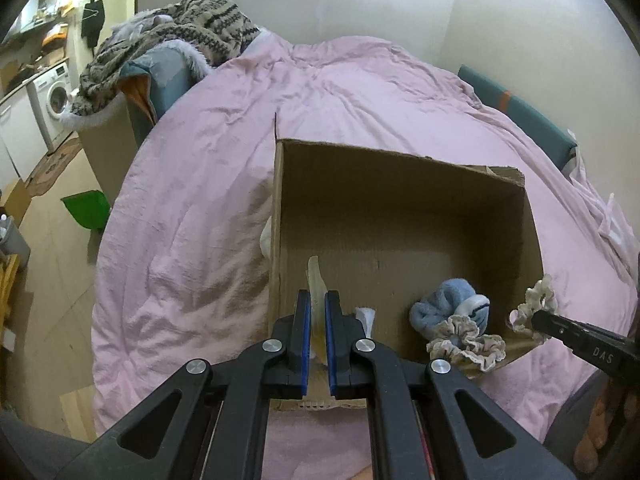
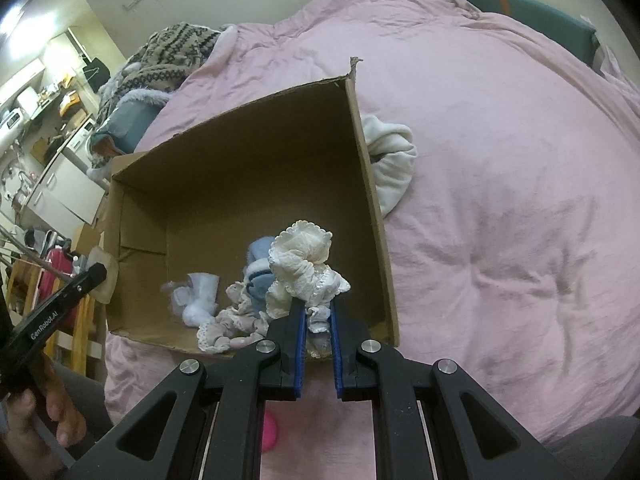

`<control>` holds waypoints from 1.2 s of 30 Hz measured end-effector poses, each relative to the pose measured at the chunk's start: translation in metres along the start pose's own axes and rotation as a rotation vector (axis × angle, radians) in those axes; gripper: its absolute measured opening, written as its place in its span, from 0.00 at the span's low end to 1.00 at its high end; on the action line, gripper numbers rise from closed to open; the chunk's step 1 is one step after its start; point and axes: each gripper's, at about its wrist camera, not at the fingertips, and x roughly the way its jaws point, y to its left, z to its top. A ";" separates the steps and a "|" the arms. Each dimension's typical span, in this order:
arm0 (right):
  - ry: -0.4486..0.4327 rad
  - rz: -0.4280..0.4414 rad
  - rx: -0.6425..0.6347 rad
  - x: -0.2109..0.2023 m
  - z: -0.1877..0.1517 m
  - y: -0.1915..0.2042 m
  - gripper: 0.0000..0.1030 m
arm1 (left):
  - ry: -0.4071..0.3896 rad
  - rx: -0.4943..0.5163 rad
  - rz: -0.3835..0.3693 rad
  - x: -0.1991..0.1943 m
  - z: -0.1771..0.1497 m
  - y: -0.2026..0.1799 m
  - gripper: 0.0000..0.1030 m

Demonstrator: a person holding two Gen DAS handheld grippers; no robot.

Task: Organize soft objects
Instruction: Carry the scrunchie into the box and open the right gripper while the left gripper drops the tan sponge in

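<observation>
1. I am mid-load: both tools carry something toward the box [image 1: 400,208], which stands open on the pink bed [image 1: 192,208].

2. My left tool [image 1: 318,300] is clamped on a thin pale-yellow pad [image 1: 316,280]. The pad stands on edge between the blue fingers [image 1: 306,320], over the box's near-left corner. I judge it is held above the floor of the box and not resting on it, though I cannot be sure.

3. My right tool [image 2: 318,308] is closed on a cream scrunchie [image 2: 304,260], pinched by its lower folds. The bulk of it puffs up above the tips, over the near-right part of the box.

4. Already in the box, along the near wall: a blue sock [image 1: 452,312], a beige scrunchie [image 1: 468,342] lying against it, and a small white piece [image 2: 196,296] to the left.

5. A white cloth [image 2: 390,164] lies on the bed, touching the outside of the box wall. It is not yet packed.

6. Next I would lower each tool a little inside the walls and let go, the scrunchie beside the beige one and the pad on the bare floor at the left.

7. The scrunchie's lace may cling to the fingers, so I would open wide and lift straight up.

8. After that, the white cloth is the likely next pick.
</observation>
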 end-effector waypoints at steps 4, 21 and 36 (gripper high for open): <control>0.012 0.001 0.013 0.003 0.000 -0.002 0.12 | 0.012 -0.012 -0.018 0.002 -0.002 0.001 0.06; 0.041 0.007 0.019 0.009 -0.002 -0.002 0.12 | 0.024 0.059 -0.047 0.004 -0.009 -0.016 0.07; 0.032 0.034 0.018 0.007 -0.003 -0.001 0.14 | 0.021 0.091 -0.062 0.002 -0.011 -0.024 0.22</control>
